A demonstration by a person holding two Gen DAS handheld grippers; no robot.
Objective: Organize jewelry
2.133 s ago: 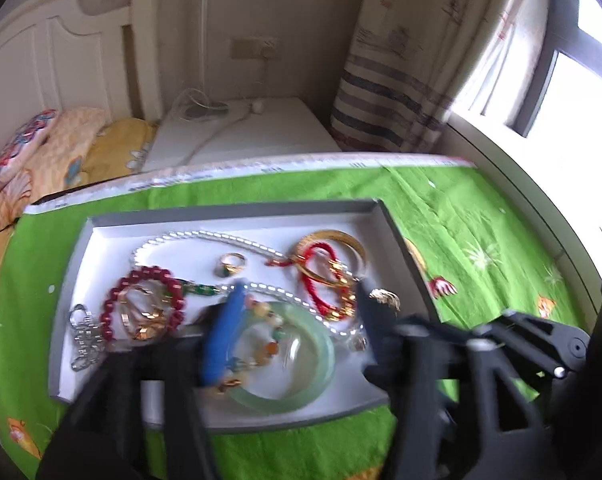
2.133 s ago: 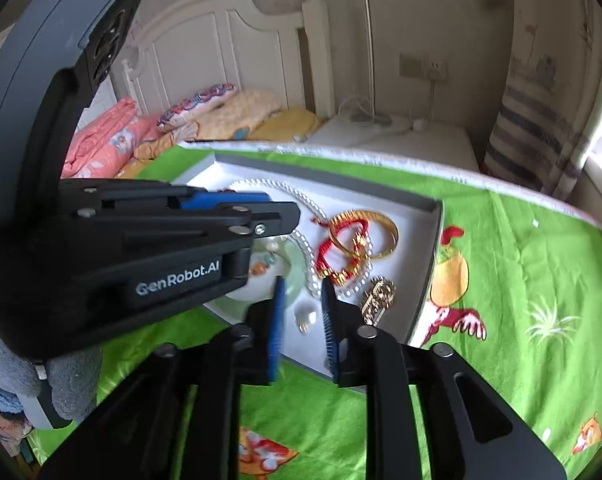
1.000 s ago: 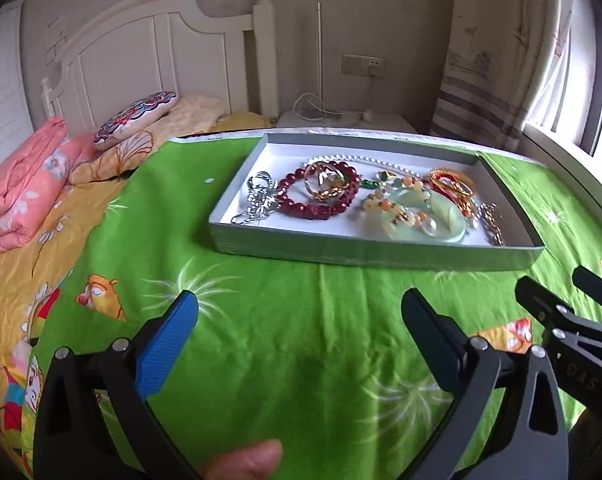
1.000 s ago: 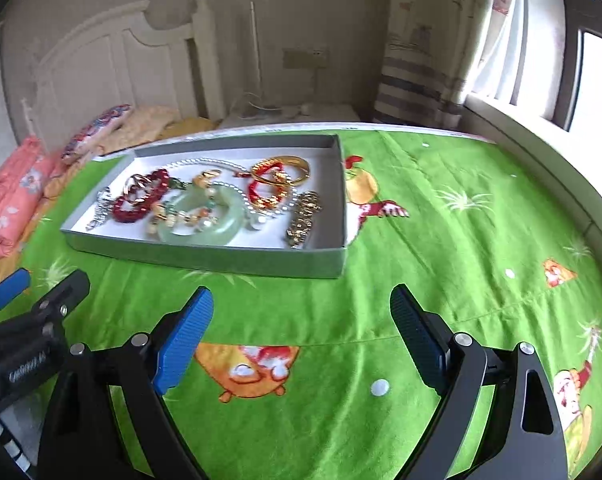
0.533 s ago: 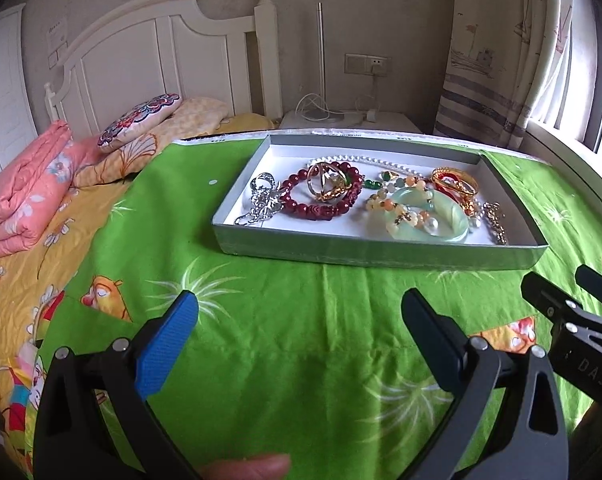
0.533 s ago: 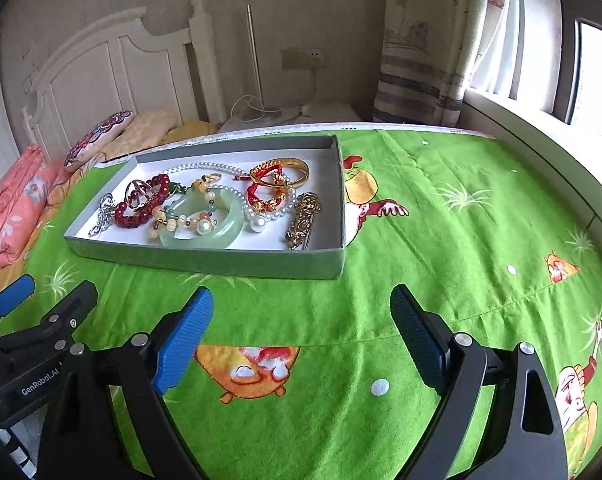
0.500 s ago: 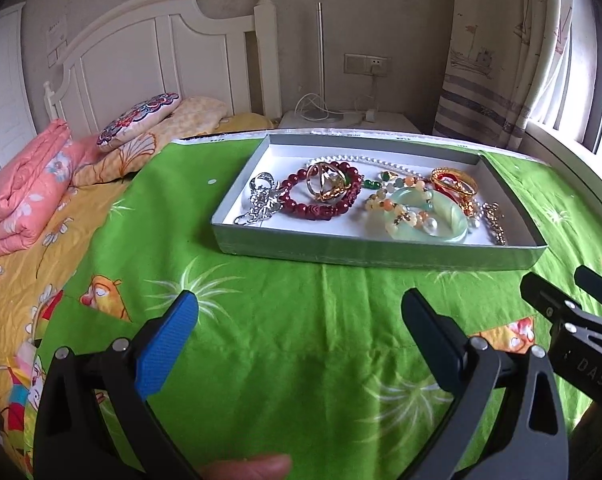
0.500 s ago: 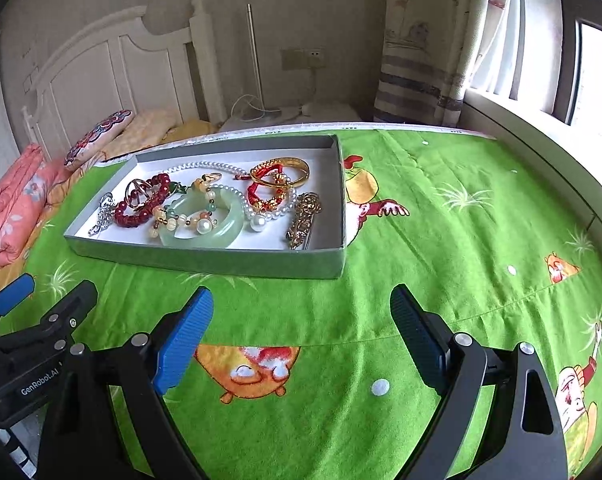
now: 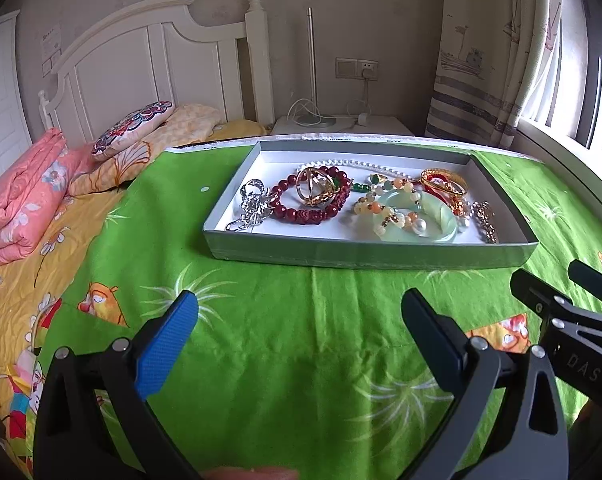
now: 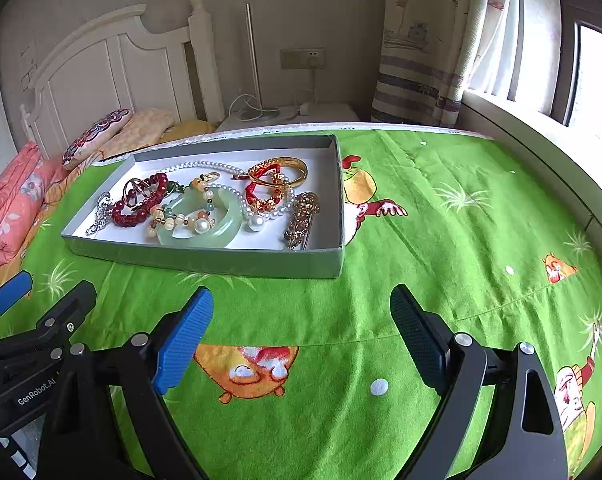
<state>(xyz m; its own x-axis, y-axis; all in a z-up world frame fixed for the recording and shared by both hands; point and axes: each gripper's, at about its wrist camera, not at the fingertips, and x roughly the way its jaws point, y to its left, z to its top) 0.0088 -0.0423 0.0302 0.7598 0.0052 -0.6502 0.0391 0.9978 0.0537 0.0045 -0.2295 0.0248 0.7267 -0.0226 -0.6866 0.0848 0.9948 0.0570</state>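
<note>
A grey shallow box with a white floor sits on the green cloth. It holds a pale green jade bangle, a dark red bead bracelet, a pearl necklace, gold bangles with red cord, a silver chain and a gold brooch. My left gripper is open and empty, in front of the box. My right gripper is open and empty, in front of the box's right end.
The green cartoon-print cloth covers the bed. Pink bedding and pillows lie at the left below a white headboard. A white nightstand with cables and a curtain stand behind. A window sill runs at the right.
Both grippers pulled back from over the box about two seconds ago and opened wide; over the last second they have barely moved. The jewelry lies as before.
</note>
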